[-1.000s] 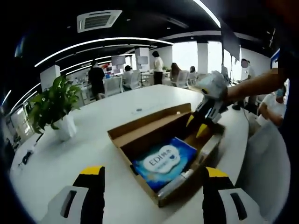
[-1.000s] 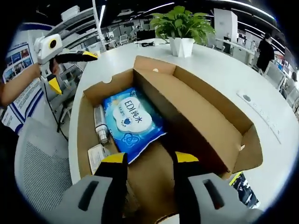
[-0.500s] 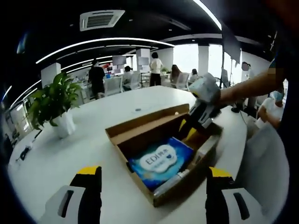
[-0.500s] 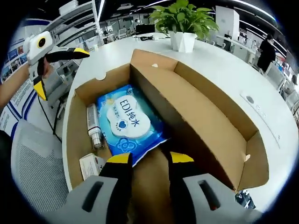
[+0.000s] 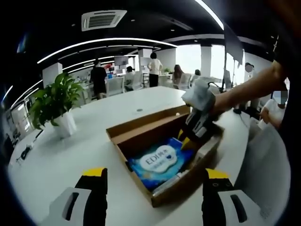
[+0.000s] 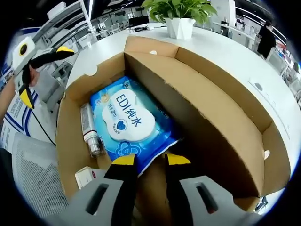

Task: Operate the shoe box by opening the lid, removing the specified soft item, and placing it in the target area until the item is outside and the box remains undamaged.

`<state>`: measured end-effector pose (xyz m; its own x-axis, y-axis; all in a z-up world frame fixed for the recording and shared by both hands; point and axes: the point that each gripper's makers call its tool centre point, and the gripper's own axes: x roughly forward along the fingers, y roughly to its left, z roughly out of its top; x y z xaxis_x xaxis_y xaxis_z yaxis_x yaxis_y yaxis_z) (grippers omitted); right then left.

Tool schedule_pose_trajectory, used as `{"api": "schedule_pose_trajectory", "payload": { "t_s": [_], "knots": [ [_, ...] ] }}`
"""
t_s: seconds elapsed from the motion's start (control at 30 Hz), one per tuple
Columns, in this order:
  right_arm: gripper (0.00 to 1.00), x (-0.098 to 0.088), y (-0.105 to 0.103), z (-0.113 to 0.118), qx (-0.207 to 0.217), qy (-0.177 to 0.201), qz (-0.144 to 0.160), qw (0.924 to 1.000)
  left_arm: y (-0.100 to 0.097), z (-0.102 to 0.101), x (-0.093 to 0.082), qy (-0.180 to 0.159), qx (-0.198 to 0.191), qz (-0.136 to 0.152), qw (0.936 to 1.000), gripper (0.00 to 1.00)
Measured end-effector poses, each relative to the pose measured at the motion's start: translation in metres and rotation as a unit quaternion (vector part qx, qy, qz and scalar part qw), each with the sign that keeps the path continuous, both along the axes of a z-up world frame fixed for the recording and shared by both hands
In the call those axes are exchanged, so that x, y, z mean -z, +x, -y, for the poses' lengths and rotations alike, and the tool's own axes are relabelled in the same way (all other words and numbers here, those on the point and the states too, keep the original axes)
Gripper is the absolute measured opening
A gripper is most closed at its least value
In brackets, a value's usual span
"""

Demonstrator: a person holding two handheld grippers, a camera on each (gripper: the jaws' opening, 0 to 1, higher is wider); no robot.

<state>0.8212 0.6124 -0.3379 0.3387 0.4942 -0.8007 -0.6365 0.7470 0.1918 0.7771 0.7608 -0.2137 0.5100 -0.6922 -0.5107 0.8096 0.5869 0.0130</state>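
The brown shoe box (image 5: 175, 187) lies open on the white table, its lid (image 6: 221, 80) folded back. Inside lies a blue and white soft pack of wet wipes (image 6: 126, 122), also seen as the pack (image 5: 159, 162) in the left gripper view. My right gripper (image 6: 150, 162) is down inside the box with its jaws drawn narrow around the pack's near corner, a gap still showing; the same gripper (image 5: 187, 137) reaches in from the right. My left gripper (image 5: 153, 190) hovers open in front of the box, and shows again (image 6: 33, 63) beyond the box's far end.
A small bottle (image 6: 88, 131) and a little white carton (image 6: 86, 176) lie beside the pack in the box. A potted plant (image 5: 55, 107) stands on the round white table (image 5: 56, 160). A grey mesh chair (image 6: 30, 181) sits beside the table; people stand in the office behind.
My right gripper has gone lower and closer to the pack, and its jaws have narrowed around the pack's corner. The left gripper has stayed open before the box.
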Motion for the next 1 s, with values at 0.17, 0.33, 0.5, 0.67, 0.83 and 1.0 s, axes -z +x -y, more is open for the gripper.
{"api": "schedule_pose_trajectory", "payload": {
  "t_s": [0.17,0.33,0.5,0.67,0.83,1.0],
  "knots": [
    [0.12,-0.001,-0.004,-0.004,0.002,0.0,-0.004,1.0,0.001,-0.001,0.0,-0.004,-0.006,0.0,1.0,0.76],
    [0.06,-0.004,-0.008,-0.006,-0.003,-0.003,-0.002,1.0,0.002,-0.003,0.001,0.004,-0.013,-0.003,0.9999,0.67],
    [0.01,-0.006,-0.007,0.0,0.017,-0.013,0.0,0.9998,-0.002,0.001,0.007,0.005,-0.013,-0.021,0.9997,0.63],
    [0.0,-0.008,-0.008,0.011,0.041,-0.018,-0.002,0.999,-0.005,0.009,0.007,0.007,-0.01,-0.025,0.9996,0.63],
    [0.0,-0.009,-0.008,0.018,0.054,-0.018,-0.001,0.9984,-0.003,0.013,0.004,0.011,-0.005,-0.021,0.9997,0.61],
    [0.0,-0.014,-0.008,0.024,0.063,-0.016,0.004,0.9979,0.001,0.016,0.006,0.009,-0.002,-0.023,0.9997,0.6]
  ]
}}
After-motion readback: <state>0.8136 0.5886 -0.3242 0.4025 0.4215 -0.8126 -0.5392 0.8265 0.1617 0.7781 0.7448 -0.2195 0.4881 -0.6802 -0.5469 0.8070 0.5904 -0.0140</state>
